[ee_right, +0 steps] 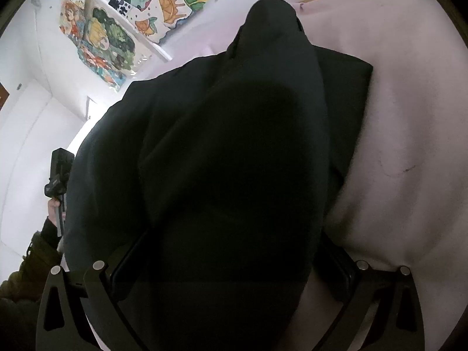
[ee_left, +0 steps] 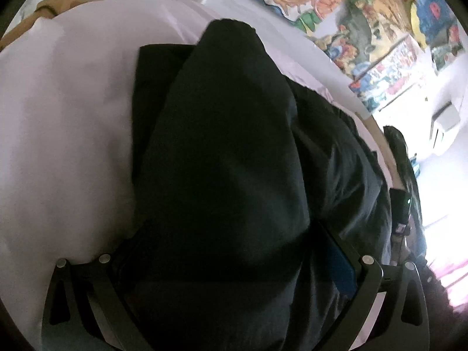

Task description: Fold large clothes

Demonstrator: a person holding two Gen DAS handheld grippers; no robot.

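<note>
A large dark garment [ee_left: 222, 146] fills the middle of the left wrist view, one thick fold raised above the part lying flat on a pale pink sheet [ee_left: 73, 117]. My left gripper [ee_left: 228, 248] is shut on that bunched fold, and cloth covers its fingertips. The right wrist view shows the same dark garment [ee_right: 234, 131] rising from my right gripper [ee_right: 231, 251], which grips a thick bunch of it with its tips hidden. The cloth spans between both grippers. The right gripper's body [ee_left: 399, 204] shows at the left view's right edge, and the left gripper's body [ee_right: 58, 169] at the right view's left edge.
The pink sheet [ee_right: 409, 146] covers a bed with a wooden edge [ee_left: 380, 146]. Colourful posters [ee_left: 365, 29] hang on the white wall behind. A hand [ee_right: 54, 207] and dark sleeve [ee_right: 38, 257] hold the left gripper. A brown object [ee_left: 44, 8] lies at the bed's far corner.
</note>
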